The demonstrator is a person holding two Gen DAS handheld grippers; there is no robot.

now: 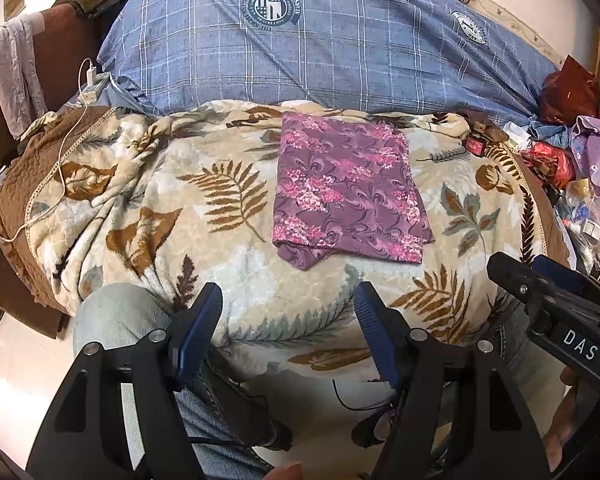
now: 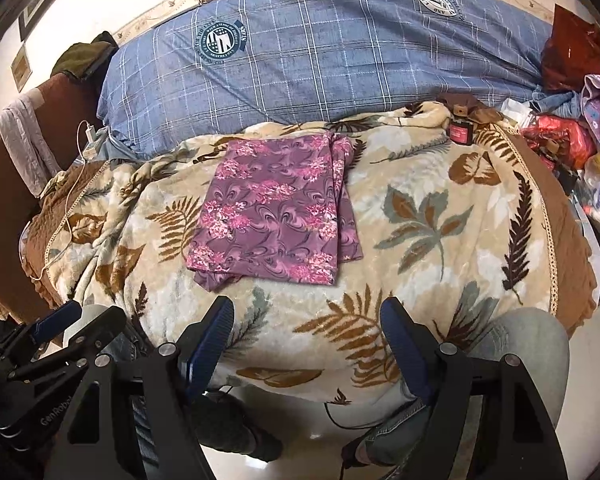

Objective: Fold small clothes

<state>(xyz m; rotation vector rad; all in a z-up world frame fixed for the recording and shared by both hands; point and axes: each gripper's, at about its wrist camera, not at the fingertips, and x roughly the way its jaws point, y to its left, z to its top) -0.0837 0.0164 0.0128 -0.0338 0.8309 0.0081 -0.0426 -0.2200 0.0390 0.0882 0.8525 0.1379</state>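
A purple garment with pink floral print (image 1: 346, 188) lies folded into a rectangle on the leaf-patterned blanket (image 1: 180, 208); it also shows in the right wrist view (image 2: 276, 216). My left gripper (image 1: 288, 300) is open and empty, held back from the garment over the bed's near edge. My right gripper (image 2: 308, 316) is open and empty, also short of the garment. The right gripper shows at the right edge of the left wrist view (image 1: 512, 268). The left gripper shows at the lower left of the right wrist view (image 2: 88, 318).
A blue plaid duvet (image 1: 308, 52) lies behind the blanket. A charger and white cable (image 1: 88, 80) sit at the left. A small red box (image 2: 462, 130) and a heap of clothes and bags (image 1: 572, 148) lie at the right. The person's knees (image 2: 520, 344) are below.
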